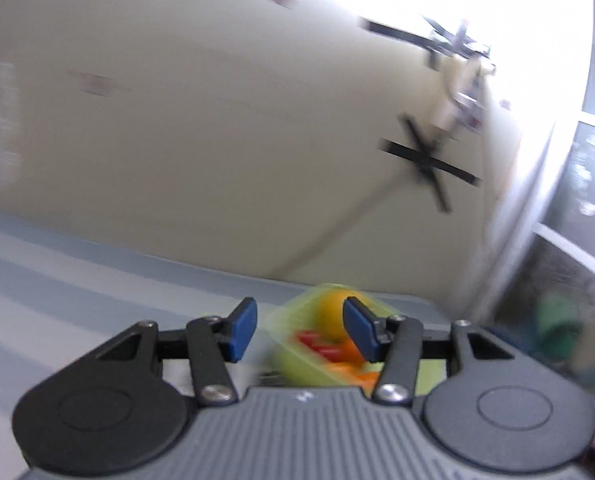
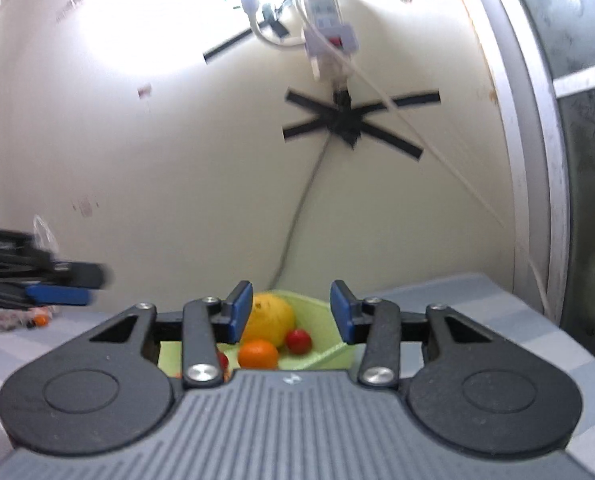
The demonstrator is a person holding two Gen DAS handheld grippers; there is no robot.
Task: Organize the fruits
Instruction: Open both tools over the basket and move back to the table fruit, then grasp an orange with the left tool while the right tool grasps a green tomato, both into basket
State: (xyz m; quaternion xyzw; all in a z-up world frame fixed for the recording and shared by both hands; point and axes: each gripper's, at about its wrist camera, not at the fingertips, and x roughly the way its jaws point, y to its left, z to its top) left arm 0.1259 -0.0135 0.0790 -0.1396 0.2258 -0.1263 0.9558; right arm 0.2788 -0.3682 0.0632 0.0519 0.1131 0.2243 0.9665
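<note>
Both claws are partly spread with nothing between the pads. The right claw (image 2: 291,312) hangs over a green tray (image 2: 317,308) on the grey desk (image 2: 477,320), near the wall. In the tray sit a lemon (image 2: 271,318), an orange (image 2: 258,354) and a small red fruit (image 2: 298,341). The left claw (image 1: 299,326) view is blurry, same tray (image 1: 293,364) just ahead and below.

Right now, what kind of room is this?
Probably a makeshift recording corner, not a kitchen: a grey table against a bare cream wall, black tape holding cables, and a green tray of fruit.
</note>
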